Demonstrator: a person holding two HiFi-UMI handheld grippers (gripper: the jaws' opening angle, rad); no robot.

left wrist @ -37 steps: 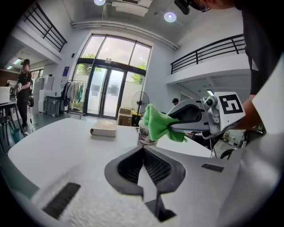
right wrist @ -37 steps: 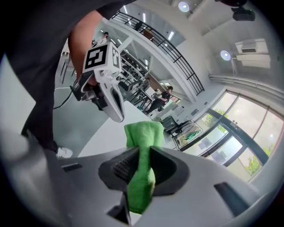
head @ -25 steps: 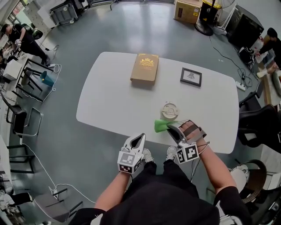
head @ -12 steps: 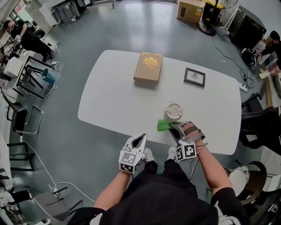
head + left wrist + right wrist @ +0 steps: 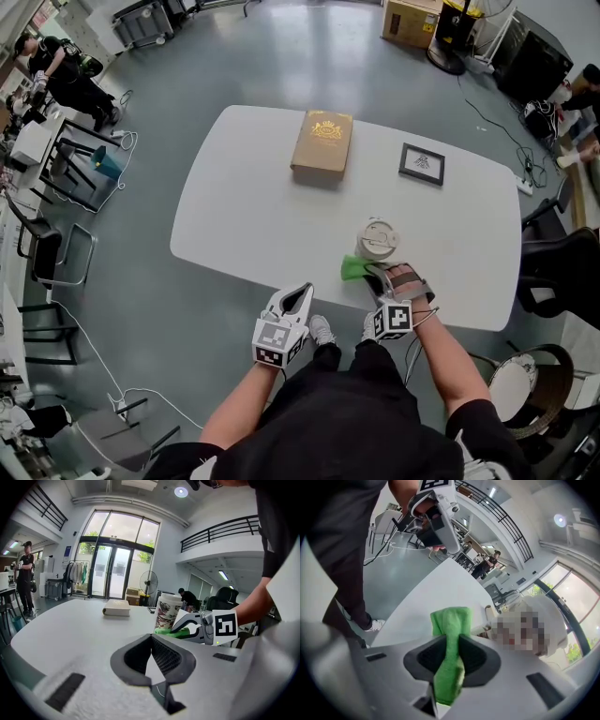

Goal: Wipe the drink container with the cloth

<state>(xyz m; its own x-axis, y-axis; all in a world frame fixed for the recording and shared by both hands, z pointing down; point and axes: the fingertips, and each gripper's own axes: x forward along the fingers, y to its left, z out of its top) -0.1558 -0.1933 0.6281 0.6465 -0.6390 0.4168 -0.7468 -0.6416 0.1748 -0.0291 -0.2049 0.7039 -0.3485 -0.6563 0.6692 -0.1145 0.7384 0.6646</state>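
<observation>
Shifted since earlier frame: right gripper slightly nearer drink container; left gripper unmoved.

Head view: container upright on worktop, near front edge. Green cloth just beside its base on person's side, contact unclear. Right gripper nearer; left at front edge, apart.

Left gripper view: jaws together, empty; container ahead-right.

Right gripper view: jaws clamped on cloth; container just ahead-right of cloth tip.

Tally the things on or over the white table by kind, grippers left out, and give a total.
Book: 1
Framed picture: 1
Lidded drink cup: 1
Green cloth: 1
Total: 4
</observation>
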